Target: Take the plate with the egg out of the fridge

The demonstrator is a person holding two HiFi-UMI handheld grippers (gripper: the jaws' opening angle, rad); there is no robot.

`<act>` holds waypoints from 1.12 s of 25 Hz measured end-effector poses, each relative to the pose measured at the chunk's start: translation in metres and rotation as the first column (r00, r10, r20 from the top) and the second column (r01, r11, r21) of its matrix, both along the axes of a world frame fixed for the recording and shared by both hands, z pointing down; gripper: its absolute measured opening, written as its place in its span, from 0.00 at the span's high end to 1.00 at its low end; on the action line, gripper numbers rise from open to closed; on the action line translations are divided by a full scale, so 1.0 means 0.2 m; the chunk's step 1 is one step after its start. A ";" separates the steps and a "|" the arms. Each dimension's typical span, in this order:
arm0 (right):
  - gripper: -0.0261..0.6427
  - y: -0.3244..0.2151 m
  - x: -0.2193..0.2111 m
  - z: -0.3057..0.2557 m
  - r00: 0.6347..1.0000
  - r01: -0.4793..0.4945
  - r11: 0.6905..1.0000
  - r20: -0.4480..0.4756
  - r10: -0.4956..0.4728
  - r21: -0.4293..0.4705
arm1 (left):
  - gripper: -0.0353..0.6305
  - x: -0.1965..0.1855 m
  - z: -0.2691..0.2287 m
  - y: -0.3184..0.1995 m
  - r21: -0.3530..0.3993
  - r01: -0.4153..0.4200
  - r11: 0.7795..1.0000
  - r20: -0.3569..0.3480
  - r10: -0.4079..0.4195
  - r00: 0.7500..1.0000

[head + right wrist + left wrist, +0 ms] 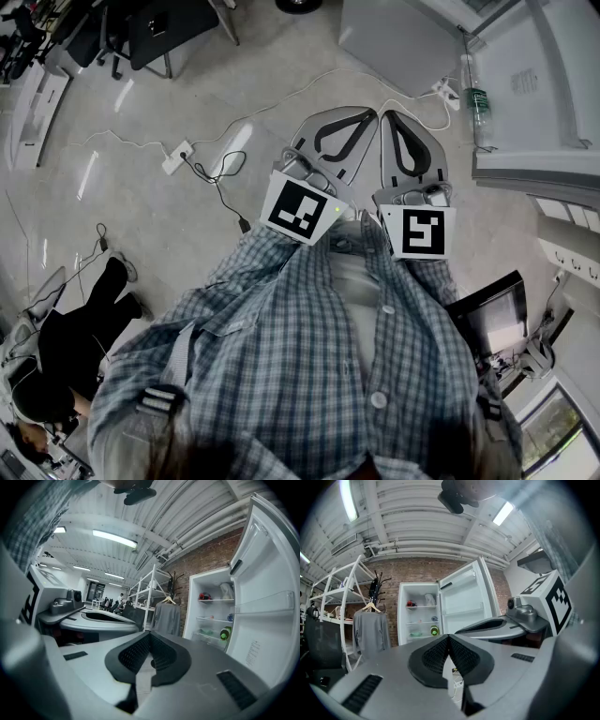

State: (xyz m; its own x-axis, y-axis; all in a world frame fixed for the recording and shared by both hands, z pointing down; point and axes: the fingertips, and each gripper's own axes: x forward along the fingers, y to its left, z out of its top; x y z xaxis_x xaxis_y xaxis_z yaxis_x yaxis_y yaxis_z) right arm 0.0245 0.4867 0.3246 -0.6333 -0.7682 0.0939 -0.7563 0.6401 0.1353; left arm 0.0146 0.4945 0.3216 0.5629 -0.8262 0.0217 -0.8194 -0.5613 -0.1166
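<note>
**Both tongs shut, fridge well apart**

My left gripper (449, 636) and right gripper (150, 635) hold nothing, their ribbed dark pads (433, 656) meeting at the tips. The white fridge (403, 616) stands open. The plate with the egg, presumably inside, is too small to pick out. Likely risk: the smooth plate tilts and the round egg rolls off.

White fridge (464, 599), blue plaid shirt (309, 356)
</note>
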 end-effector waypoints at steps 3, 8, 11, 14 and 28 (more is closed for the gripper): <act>0.95 -0.02 0.00 0.01 1.000 0.000 1.000 -0.002 0.000 -0.001 | 0.94 0.01 0.01 -0.02 0.005 -0.008 1.000 0.022 0.007 1.000; 0.95 -0.02 0.02 0.06 0.999 -0.005 1.000 -0.050 0.004 -0.026 | 0.94 0.01 0.00 -0.02 0.010 -0.016 1.000 0.021 0.016 1.000; 0.95 -0.02 0.02 0.05 0.999 -0.017 1.000 -0.052 0.015 -0.020 | 0.94 -0.01 0.00 -0.01 0.012 -0.020 1.000 0.019 0.020 1.000; 0.95 -0.01 0.02 0.05 0.998 -0.029 0.999 -0.057 0.028 -0.013 | 0.94 -0.03 0.01 -0.01 0.010 -0.025 1.000 0.019 0.024 1.000; 0.95 0.03 -0.11 0.07 0.994 -0.090 0.996 -0.067 0.090 -0.003 | 0.94 -0.18 0.03 0.01 0.017 -0.071 0.997 0.009 0.071 0.997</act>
State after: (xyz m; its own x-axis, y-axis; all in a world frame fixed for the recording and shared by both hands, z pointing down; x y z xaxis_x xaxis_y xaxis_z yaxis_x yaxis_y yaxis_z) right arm 0.0034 0.4921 0.3392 -0.5538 -0.8210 0.1385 -0.8004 0.5708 0.1831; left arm -0.0218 0.4967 0.3271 0.6201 -0.7844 0.0132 -0.7764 -0.6160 -0.1336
